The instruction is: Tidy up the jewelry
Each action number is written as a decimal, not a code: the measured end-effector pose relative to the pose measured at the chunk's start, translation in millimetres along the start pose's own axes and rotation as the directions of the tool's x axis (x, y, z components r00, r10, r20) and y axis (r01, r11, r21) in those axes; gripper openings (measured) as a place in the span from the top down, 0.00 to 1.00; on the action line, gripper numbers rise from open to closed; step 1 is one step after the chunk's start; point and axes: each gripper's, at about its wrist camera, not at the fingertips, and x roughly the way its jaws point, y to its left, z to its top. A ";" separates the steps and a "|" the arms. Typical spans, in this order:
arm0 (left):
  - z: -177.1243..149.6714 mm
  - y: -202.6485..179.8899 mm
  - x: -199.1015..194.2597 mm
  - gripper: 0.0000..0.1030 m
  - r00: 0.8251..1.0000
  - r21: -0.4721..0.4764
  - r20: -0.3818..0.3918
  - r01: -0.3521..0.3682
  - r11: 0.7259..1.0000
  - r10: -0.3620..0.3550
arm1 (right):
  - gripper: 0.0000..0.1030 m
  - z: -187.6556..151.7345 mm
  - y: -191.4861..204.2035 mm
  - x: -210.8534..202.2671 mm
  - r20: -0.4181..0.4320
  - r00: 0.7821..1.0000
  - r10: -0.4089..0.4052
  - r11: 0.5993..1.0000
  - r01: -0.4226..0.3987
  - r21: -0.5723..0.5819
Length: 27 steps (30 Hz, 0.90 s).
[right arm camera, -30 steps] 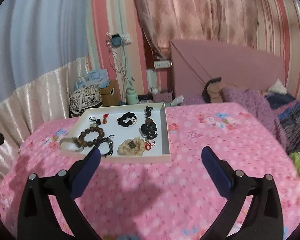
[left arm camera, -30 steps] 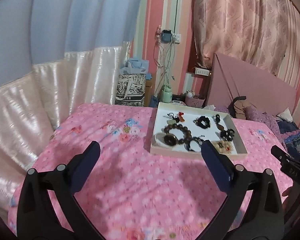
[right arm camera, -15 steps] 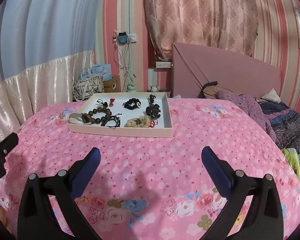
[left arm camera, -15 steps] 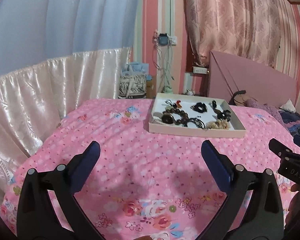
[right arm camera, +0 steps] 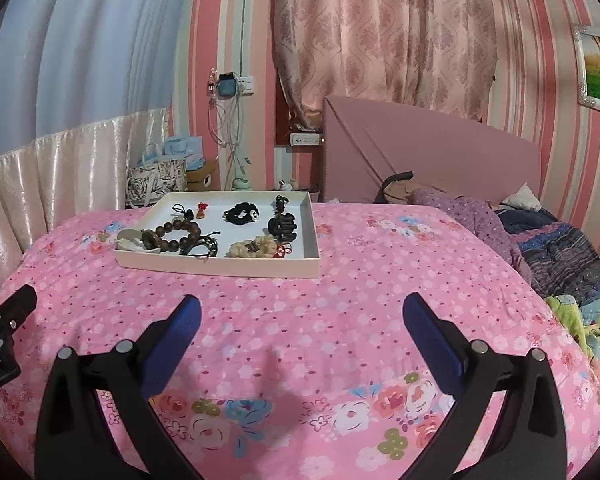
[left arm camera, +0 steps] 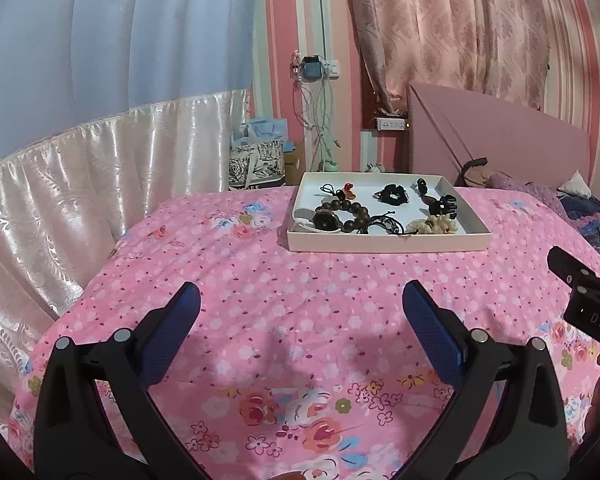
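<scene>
The room is evenly lit with soft indoor light, fairly bright, with a pink cast from the walls and the bedspread (left arm camera: 260, 280). Faint, blurred shadows lie on the cloth just ahead of each gripper, so the light seems to come from above and behind. The satin drape (left arm camera: 80, 184) shows streaks of glare along its folds. The tray (right arm camera: 220, 266) is sharp enough that separate beads can be told apart. Both views bend strongly: wall stripes bow outward, the corners go black, and detail smears toward the rim. The curtain (right arm camera: 380, 32) glows only mildly.
</scene>
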 end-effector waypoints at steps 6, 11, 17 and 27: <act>-0.3 1.8 -0.3 0.03 1.000 -0.009 -0.008 0.004 1.000 -0.004 | 0.02 0.5 -2.1 1.2 0.001 1.000 -0.006 1.000 0.006 0.003; 1.6 5.3 0.6 0.03 1.000 -0.027 -0.011 0.011 1.000 -0.011 | 0.02 0.1 -1.3 1.9 0.002 1.000 -0.013 1.000 0.013 -0.003; 2.0 8.0 2.0 0.03 1.000 -0.041 -0.016 0.009 0.999 -0.009 | 0.02 0.3 0.1 2.4 -0.001 1.000 -0.011 1.000 0.011 -0.005; 1.4 8.2 1.1 0.03 1.000 -0.038 -0.010 0.002 0.999 -0.003 | 0.02 -2.5 -0.5 3.7 0.000 1.000 -0.018 1.000 0.018 -0.008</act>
